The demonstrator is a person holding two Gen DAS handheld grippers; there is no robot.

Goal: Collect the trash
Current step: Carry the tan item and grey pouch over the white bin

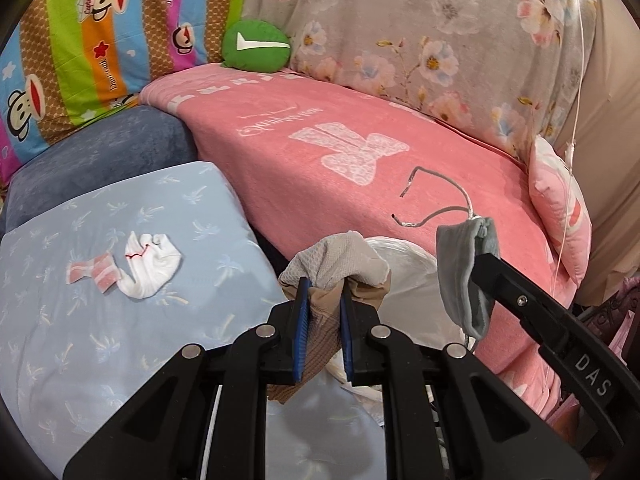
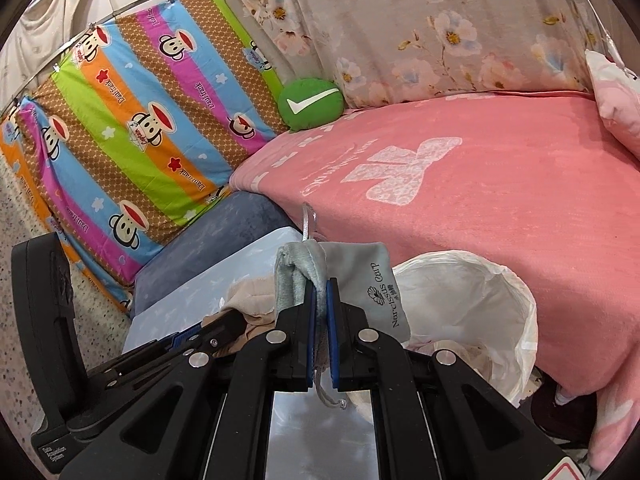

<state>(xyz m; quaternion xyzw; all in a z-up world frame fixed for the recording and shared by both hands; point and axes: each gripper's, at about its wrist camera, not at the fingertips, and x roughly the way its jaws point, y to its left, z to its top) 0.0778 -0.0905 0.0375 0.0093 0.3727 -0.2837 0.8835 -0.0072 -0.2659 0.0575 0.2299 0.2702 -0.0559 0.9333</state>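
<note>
Left wrist view, left gripper [image 1: 324, 304] jaws clamped on beige cloth wad [image 1: 340, 258], right gripper [image 2: 321, 300] jaws clamped on grey drawstring pouch [image 2: 360, 276], white bag [image 2: 480, 300] just right of its jaws, crumpled white sock [image 1: 148, 268] on blue pillow left of left jaws.

The inside of the white bag [image 2: 472, 300] was largely hidden behind the pouch [image 2: 360, 280] and the gripper bodies. In the left wrist view, only its rim [image 1: 400, 256] was seen. The pouch's cord [image 1: 448, 208] was lost beneath it, and the beige cloth's [image 1: 320, 320] lower end was concealed beside the bag.
</note>
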